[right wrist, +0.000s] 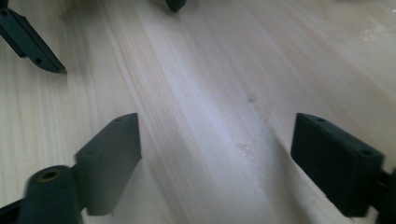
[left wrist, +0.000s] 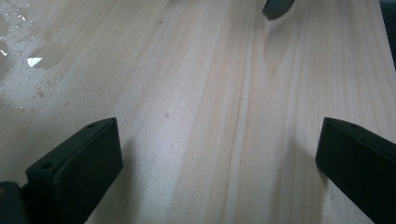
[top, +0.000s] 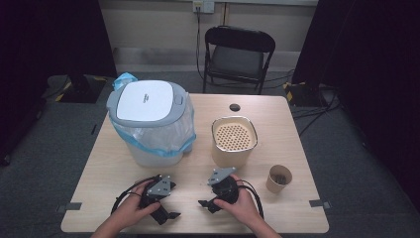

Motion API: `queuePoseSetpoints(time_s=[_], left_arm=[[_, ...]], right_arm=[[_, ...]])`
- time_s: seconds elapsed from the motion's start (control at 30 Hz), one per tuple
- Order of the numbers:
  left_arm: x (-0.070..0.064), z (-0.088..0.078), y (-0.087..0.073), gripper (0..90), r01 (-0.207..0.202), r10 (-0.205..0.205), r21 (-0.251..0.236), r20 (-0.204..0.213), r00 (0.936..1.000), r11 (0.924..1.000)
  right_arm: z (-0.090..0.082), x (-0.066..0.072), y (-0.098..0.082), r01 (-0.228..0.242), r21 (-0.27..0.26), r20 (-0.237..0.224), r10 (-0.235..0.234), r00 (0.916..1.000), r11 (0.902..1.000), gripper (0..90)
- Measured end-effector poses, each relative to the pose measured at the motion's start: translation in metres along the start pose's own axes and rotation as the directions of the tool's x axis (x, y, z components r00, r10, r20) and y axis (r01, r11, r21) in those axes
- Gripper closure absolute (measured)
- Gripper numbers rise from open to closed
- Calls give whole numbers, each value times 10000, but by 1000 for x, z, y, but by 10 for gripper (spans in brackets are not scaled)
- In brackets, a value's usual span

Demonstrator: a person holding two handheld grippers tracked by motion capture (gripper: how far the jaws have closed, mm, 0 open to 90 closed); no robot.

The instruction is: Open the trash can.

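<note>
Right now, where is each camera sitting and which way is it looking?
High view: above the person's side, looking down on the light wooden table; both hands and claws show.
Left gripper view: on the left claw, facing tabletop; open black jaws.
Right gripper view: on the right claw, facing tabletop; open black jaws.
Shared: each gripper view glimpses the other claw's tips.

A recording studio or lab: black curtains (top: 44, 44) flank 1 wooden table (top: 292, 148), folding chair (top: 237, 54), taped cables on grey carpet.

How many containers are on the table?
3: a lidded bin with a plastic bag on the left, a tan canister mid-table, and a small paper cup on the right.
</note>
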State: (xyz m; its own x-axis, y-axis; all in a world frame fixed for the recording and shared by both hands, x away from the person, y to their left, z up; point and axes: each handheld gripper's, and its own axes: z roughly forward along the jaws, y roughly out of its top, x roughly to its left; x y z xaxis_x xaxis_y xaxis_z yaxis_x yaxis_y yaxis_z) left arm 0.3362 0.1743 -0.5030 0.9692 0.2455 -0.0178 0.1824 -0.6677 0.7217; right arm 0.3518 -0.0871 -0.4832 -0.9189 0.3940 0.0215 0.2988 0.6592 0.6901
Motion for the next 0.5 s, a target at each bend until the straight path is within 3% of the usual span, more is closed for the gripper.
queuePoseSetpoints(time_s=[0.2,0.33,0.5], left_arm=[[0,0,0,0,18,-18,-4,4,10000,10000],[0,0,0,0,17,-17,3,4,10000,10000],[0,0,0,0,4,-4,-2,3,10000,10000]], right_arm=[[-11,-7,19,43,37,-357,-41,9994,10000,199],[-18,-12,31,445,289,-460,-431,9980,9986,208],[-28,-17,43,531,476,-735,-495,9961,9975,218]])
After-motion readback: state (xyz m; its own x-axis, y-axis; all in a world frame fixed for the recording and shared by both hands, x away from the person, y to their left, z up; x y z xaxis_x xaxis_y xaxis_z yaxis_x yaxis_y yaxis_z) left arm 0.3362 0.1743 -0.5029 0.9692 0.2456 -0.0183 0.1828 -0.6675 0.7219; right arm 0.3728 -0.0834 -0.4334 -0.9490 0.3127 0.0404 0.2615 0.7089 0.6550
